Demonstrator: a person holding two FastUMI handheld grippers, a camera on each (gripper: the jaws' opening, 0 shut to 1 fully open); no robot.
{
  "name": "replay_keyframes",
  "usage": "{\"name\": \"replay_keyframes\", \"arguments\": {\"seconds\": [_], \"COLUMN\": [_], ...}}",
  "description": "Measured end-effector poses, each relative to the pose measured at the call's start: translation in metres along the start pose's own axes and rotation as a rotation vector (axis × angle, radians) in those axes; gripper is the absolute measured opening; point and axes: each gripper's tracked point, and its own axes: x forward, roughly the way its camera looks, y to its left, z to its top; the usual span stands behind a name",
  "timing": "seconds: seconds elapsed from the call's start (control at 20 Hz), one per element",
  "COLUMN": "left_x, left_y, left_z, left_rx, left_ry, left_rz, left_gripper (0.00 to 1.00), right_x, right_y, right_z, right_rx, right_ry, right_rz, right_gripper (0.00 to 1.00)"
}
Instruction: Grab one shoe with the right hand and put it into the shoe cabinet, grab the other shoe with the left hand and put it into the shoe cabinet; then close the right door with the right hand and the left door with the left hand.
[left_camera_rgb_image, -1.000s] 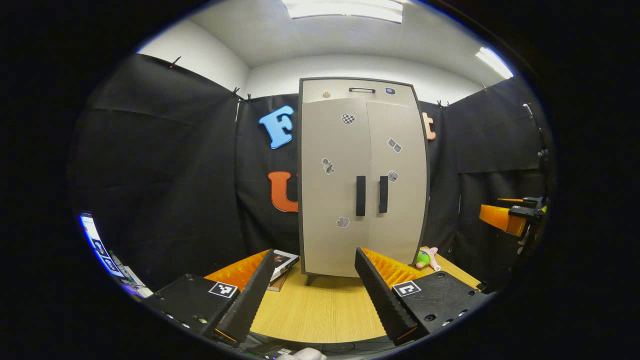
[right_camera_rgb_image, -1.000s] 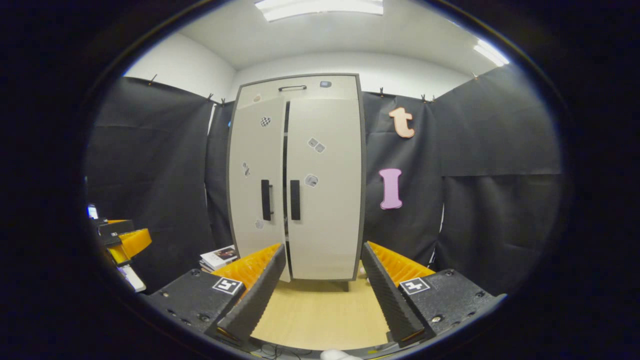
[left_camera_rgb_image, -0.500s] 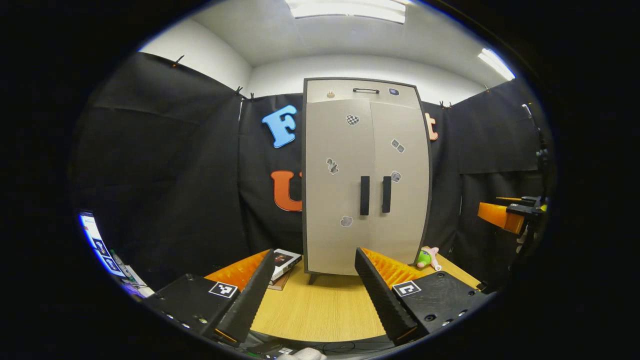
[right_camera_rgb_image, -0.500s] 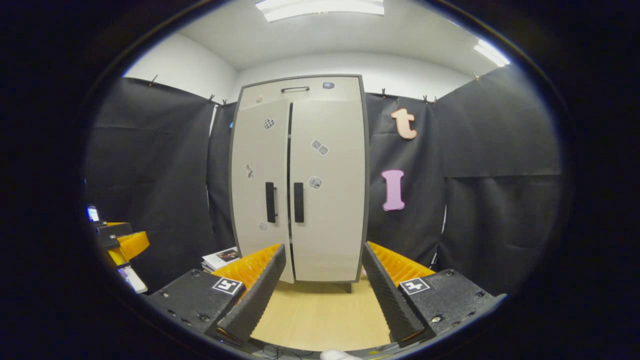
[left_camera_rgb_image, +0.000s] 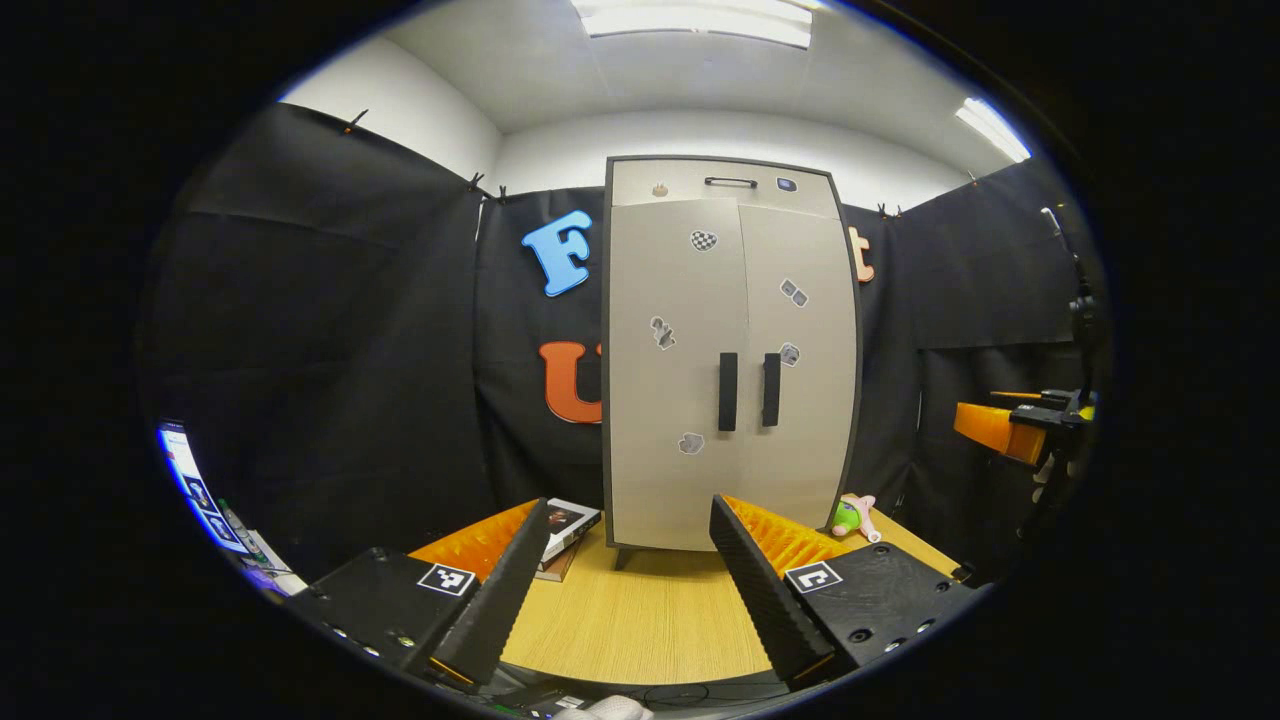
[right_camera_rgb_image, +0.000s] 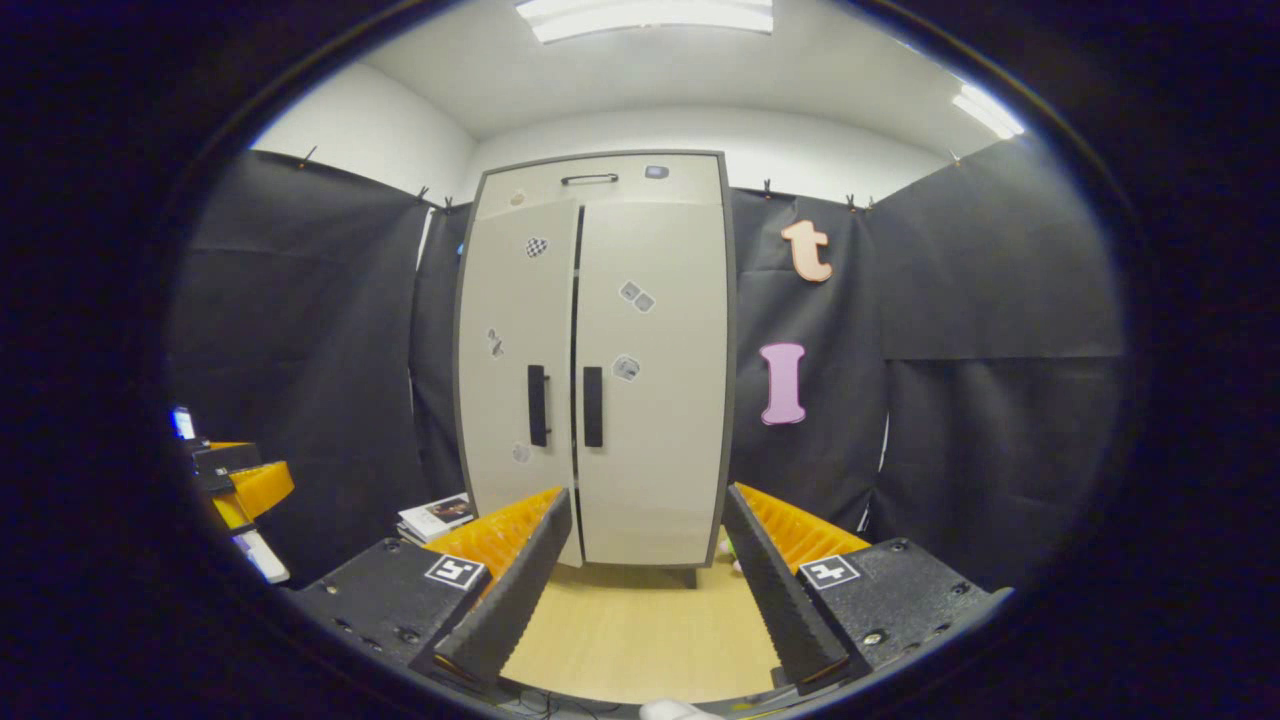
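Left tongs (left_camera_rgb_image: 620, 590): hanging wide apart w/ nothing between, low over the table's (left_camera_rgb_image: 640, 620) near edge, facing the shoe cabinet (left_camera_rgb_image: 730, 360); prob. backed off because no door work is left on this side.
Right tongs (right_camera_rgb_image: 640, 590): also gaping wide & empty, aiming at the cabinet front from near the table's near edge; showing too at the right rim of the left gripper view (left_camera_rgb_image: 1010, 435), well apart from the cabinet.
Shoe cabinet: standing upright at the table's far edge, against the booth wall.
Doors: left door (right_camera_rgb_image: 515, 380) & right door (right_camera_rgb_image: 650, 370) both looking closed; a thin dark seam running between them in the right gripper view, left door maybe sitting a hair proud — hard to call through the fisheye.
Handles (left_camera_rgb_image: 745, 390): two dark vertical bars sitting just beside each other at the seam.
Shoes: no shoe lying on the table; presumably resting inside behind the doors, so hidden — can't confirm.
Task stage: judging as done or nearly so; maybe a last nudge on the left door.
Other stuff: books (left_camera_rgb_image: 565, 525) lying by the cabinet's left foot, small plush toy (left_camera_rgb_image: 852, 515) by its right foot, partly blocked by a finger.
Hard to make out: stickers on the doors too small to read; cabinet feet mostly covered by the tongs' fingers.
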Motion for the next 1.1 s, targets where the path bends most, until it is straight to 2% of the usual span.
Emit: {"name": "replay_keyframes", "arguments": {"seconds": [1.1], "left_x": [0.0039], "left_y": [-0.0025], "left_z": [0.0027], "left_rx": [0.001], "left_ry": [-0.010], "left_rz": [-0.010], "left_gripper": [0.96], "right_x": [-0.0010], "right_y": [-0.0026], "right_z": [0.0068], "right_rx": [0.001], "right_ry": [-0.015], "right_rz": [-0.010], "right_gripper": [0.99]}}
